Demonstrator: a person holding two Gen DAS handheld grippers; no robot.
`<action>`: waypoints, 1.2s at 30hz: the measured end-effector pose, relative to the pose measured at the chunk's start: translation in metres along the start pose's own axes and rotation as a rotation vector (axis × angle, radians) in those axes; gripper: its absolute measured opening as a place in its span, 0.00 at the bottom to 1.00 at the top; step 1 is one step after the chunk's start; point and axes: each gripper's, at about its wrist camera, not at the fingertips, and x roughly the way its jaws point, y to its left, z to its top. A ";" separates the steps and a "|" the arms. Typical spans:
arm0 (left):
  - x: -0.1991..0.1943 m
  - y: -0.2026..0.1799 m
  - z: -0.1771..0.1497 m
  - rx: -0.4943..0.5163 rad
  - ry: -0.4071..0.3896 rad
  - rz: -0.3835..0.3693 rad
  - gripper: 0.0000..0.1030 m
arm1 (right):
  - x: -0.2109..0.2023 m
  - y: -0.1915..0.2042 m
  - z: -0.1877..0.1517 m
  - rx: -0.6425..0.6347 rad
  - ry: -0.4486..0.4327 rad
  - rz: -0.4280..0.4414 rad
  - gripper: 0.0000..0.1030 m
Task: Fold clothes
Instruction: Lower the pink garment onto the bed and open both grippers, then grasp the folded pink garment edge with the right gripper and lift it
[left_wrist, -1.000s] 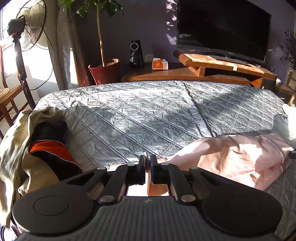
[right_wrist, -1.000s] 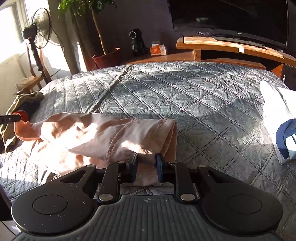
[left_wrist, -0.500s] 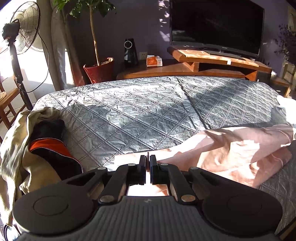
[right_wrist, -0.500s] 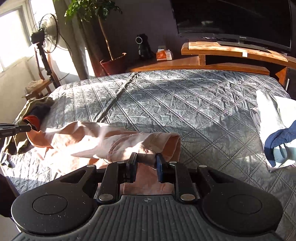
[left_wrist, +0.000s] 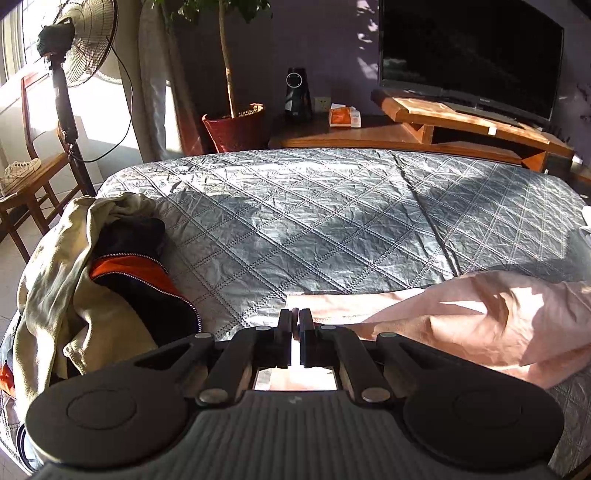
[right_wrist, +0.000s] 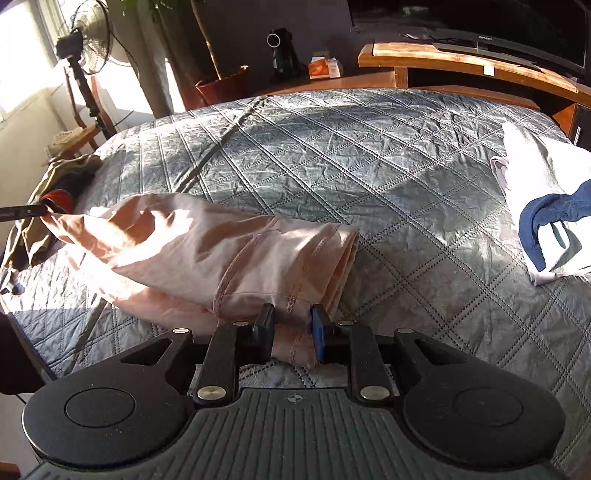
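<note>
pink garment (right_wrist: 192, 243), bunched and creased, between left gripper (left_wrist: 294, 320) and right gripper (right_wrist: 291, 325)

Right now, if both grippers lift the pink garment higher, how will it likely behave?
The pink garment will probably sag between the left gripper and right gripper, since it already droops in soft folds. It looks thin, so likely light. Loose layers may slide open.

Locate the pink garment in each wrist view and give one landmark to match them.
Left wrist: pink garment lower right, stretching from the left tongs.
Right wrist: pink garment centre-left, bunched end in the right tongs.
Shared landmark: red plant pot.
</note>
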 end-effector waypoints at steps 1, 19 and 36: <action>-0.002 0.007 0.001 -0.041 -0.003 0.006 0.06 | 0.000 0.001 0.000 -0.002 0.003 0.000 0.25; 0.021 0.039 0.045 -0.290 -0.072 0.012 0.58 | -0.035 0.102 0.036 -0.432 -0.115 -0.126 0.36; 0.042 0.074 0.043 -0.386 0.048 -0.049 0.70 | 0.141 0.348 0.049 -1.099 0.058 0.060 0.42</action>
